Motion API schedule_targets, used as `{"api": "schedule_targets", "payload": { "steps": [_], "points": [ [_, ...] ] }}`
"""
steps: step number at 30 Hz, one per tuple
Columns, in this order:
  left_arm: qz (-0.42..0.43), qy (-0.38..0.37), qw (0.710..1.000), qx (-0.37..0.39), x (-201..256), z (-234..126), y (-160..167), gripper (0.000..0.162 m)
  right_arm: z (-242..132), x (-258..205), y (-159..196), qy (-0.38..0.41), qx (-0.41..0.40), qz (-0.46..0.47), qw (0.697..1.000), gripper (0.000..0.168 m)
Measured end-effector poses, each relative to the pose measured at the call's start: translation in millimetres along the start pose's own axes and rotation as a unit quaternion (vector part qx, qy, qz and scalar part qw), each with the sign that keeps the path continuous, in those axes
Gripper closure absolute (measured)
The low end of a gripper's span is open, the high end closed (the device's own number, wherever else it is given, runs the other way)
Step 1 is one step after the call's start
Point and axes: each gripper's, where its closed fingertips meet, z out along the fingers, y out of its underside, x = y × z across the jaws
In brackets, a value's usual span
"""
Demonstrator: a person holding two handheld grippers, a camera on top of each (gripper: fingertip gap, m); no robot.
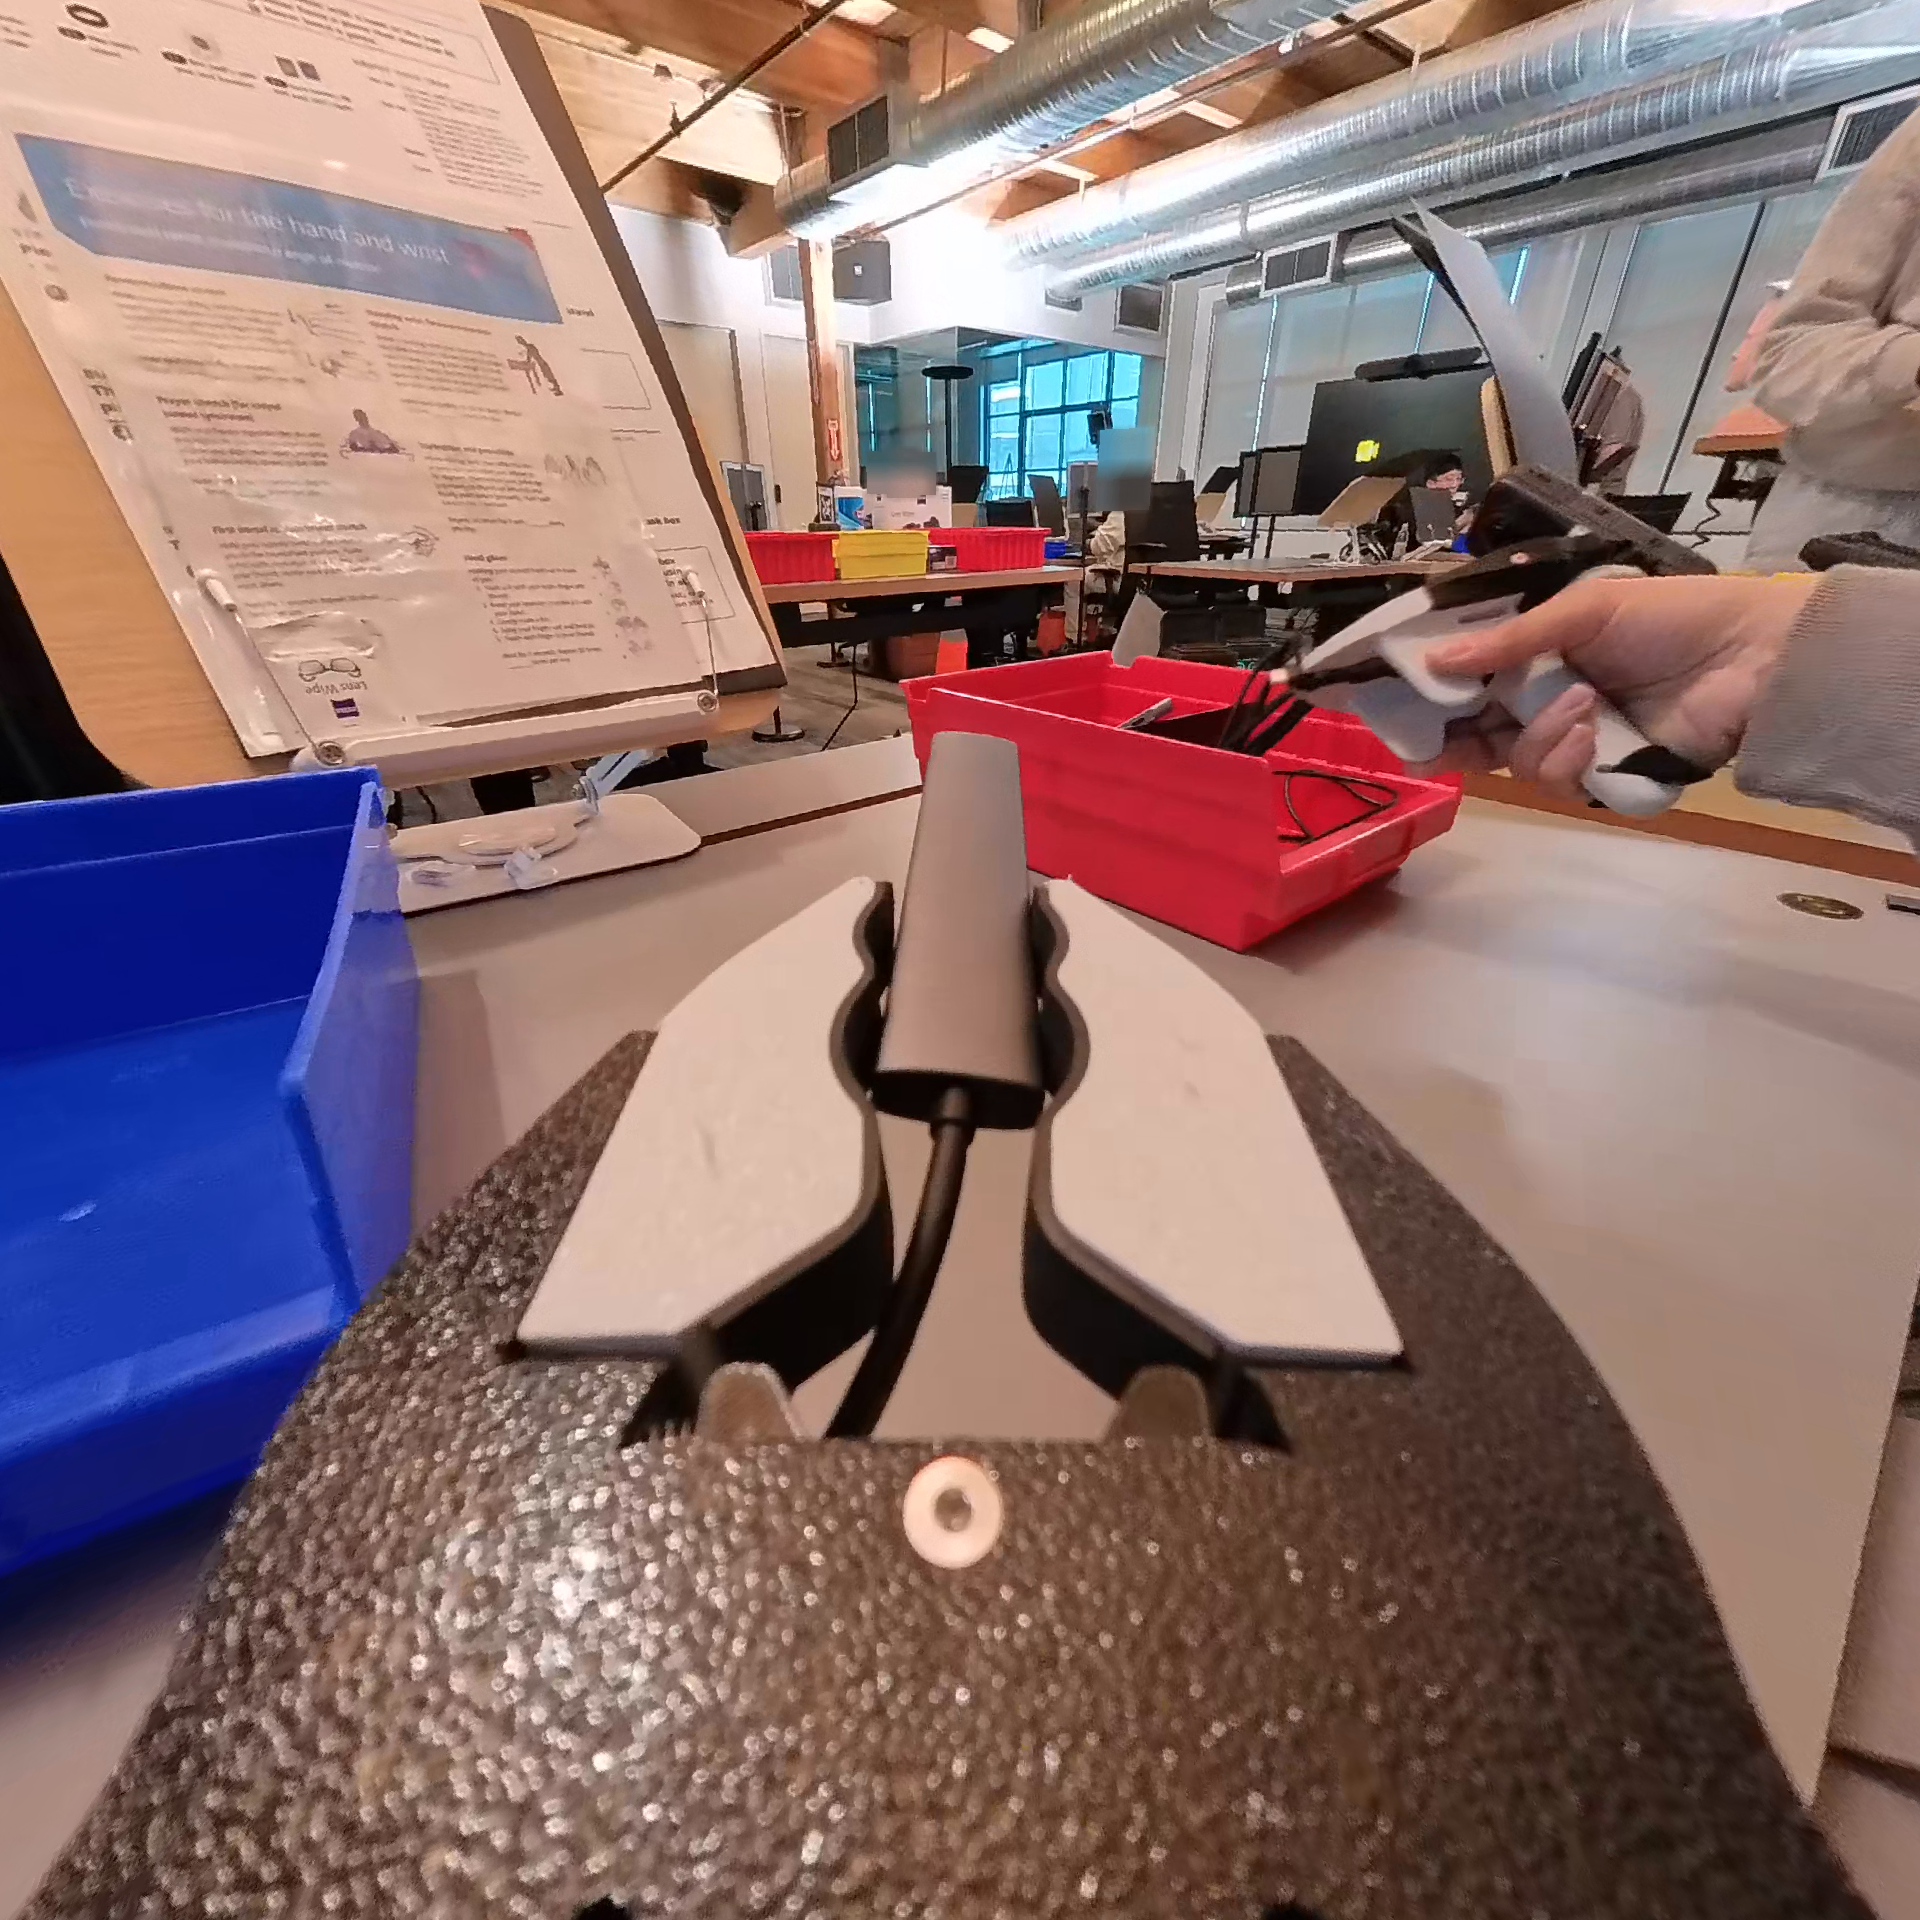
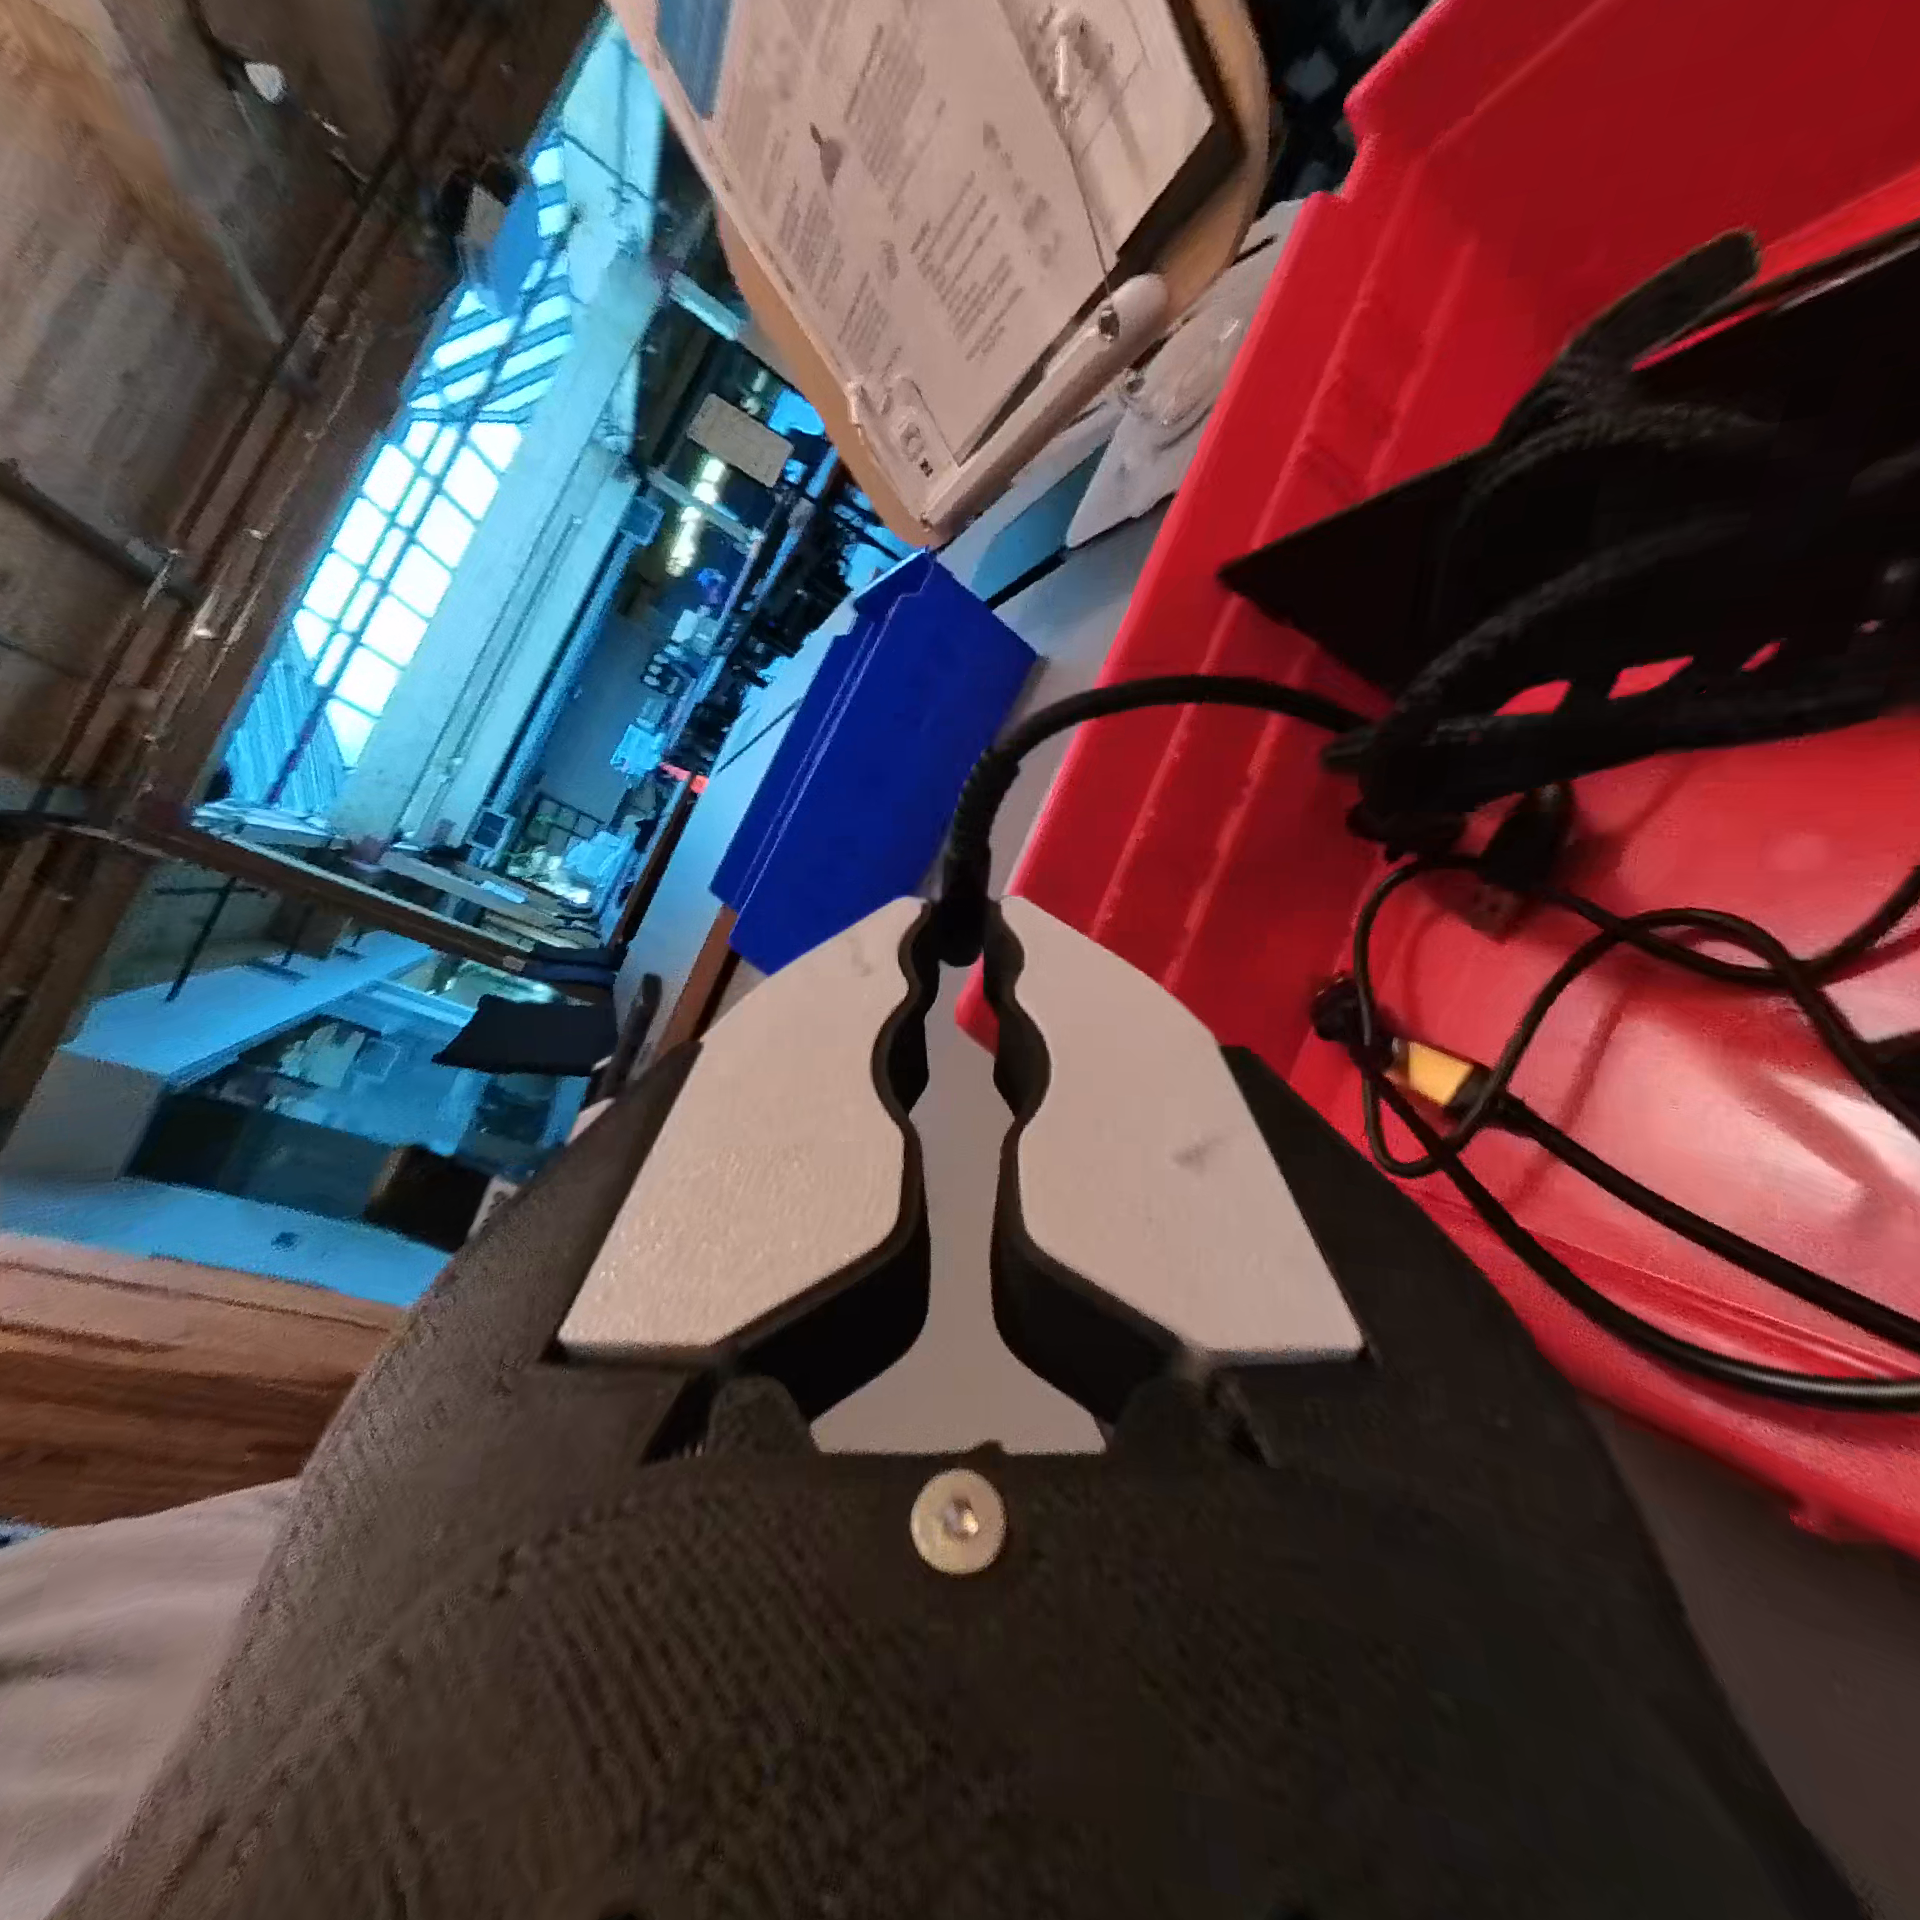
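Left gripper [image 1: 961,935] pinched a grey adapter [image 1: 961,914] above the desk [image 1: 1455,1039]; right gripper [image 2: 961,935] nipped a black cable [image 2: 1143,698] trailing from the red bin [image 2: 1247,727].

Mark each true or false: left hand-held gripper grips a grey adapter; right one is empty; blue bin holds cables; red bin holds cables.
1. The left hand-held gripper is shut on the grey adapter: true.
2. The right hand-held gripper is empty: false, it pinches a black cable.
3. The blue bin holds cables: false, none show inside.
4. The red bin holds black cables: true.
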Motion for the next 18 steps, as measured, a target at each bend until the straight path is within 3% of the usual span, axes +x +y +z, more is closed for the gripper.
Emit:
{"api": "schedule_targets", "payload": {
  "steps": [3,5,7,10,12,15,18],
  "points": [
    [-0.006,0.003,1.0,0.0,1,1,2,0.137,-2,37,-13,0.147,0.01,-0.039,0.988,0.16],
    [-0.006,0.003,1.0,-0.003,3,2,4,0.137,-8,67,-17,0.248,-0.011,-0.087,0.965,0.16],
    [-0.004,0.006,1.0,-0.005,5,3,5,0.137,-3,80,-8,0.294,-0.054,-0.119,0.947,0.16],
    [-0.005,0.008,1.0,-0.004,6,3,4,0.137,-10,106,-2,0.419,-0.154,-0.232,0.864,0.16],
    [-0.004,0.01,1.0,-0.006,7,3,5,0.137,-7,108,3,0.444,-0.2,-0.25,0.837,0.158],
    [-0.006,0.012,1.0,-0.005,8,3,5,0.137,-11,104,-10,0.471,-0.197,-0.288,0.81,0.132],
    [-0.006,0.015,1.0,-0.005,8,2,4,0.137,-21,84,-19,0.456,-0.175,-0.303,0.818,0.098]
  ]
}}
